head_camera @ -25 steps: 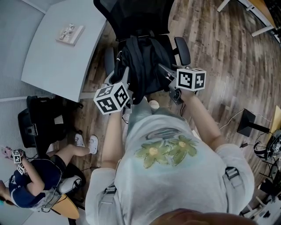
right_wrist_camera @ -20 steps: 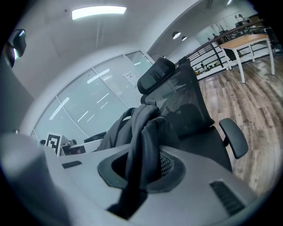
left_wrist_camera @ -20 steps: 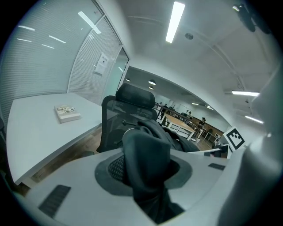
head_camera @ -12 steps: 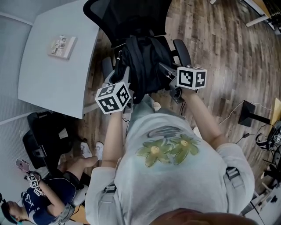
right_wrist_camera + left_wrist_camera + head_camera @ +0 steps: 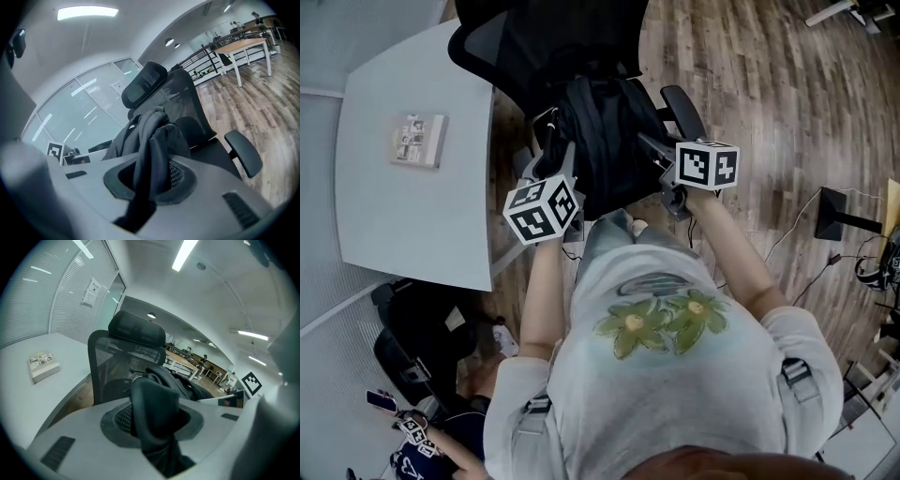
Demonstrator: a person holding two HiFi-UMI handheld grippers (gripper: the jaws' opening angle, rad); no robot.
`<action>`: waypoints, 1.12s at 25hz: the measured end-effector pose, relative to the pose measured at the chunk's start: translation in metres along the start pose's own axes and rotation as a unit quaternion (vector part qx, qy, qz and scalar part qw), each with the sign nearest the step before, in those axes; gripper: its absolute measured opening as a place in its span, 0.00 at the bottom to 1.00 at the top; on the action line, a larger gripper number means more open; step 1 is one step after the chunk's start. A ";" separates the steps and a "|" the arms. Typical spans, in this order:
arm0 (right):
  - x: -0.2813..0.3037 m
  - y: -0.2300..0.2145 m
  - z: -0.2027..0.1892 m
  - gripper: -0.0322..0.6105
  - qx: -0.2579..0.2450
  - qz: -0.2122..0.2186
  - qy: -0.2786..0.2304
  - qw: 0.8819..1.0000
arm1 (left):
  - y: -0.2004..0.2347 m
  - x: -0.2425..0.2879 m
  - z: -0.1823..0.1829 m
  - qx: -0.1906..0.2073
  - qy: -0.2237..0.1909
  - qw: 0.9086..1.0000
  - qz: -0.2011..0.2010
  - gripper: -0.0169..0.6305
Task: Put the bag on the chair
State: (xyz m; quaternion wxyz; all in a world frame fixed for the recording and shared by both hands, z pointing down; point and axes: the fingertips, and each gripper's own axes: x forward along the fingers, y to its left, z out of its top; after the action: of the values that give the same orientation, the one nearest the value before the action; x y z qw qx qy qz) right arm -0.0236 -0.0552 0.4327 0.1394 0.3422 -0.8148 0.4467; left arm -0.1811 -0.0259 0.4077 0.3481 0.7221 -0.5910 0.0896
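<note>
The black bag hangs in front of the backrest of the black office chair, over its seat; we cannot tell whether it rests there. Our left gripper pinches a fold of its fabric, and our right gripper pinches another. The chair stands on a wood-plank floor, just beside a pale table bearing a small book. Slatted blinds line one wall, under ceiling strip lights.
</note>
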 end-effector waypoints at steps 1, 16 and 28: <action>0.001 -0.003 0.001 0.15 0.006 -0.003 -0.003 1.000 | 0.000 0.006 0.001 0.003 0.005 1.000 -0.006 0.23; 0.015 -0.066 0.033 0.15 0.044 -0.051 -0.002 0.998 | -0.011 0.089 0.007 0.018 0.052 0.998 -0.030 0.23; 0.050 -0.124 0.043 0.15 0.050 -0.055 0.043 0.996 | -0.004 0.147 -0.012 -0.008 0.082 0.996 -0.021 0.21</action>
State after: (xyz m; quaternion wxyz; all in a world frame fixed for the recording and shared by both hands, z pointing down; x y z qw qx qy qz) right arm 0.0279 -0.1579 0.5139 0.1814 0.3737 -0.7646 0.4928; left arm -0.1322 -0.1348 0.4945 0.4030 0.7219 -0.5459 0.1360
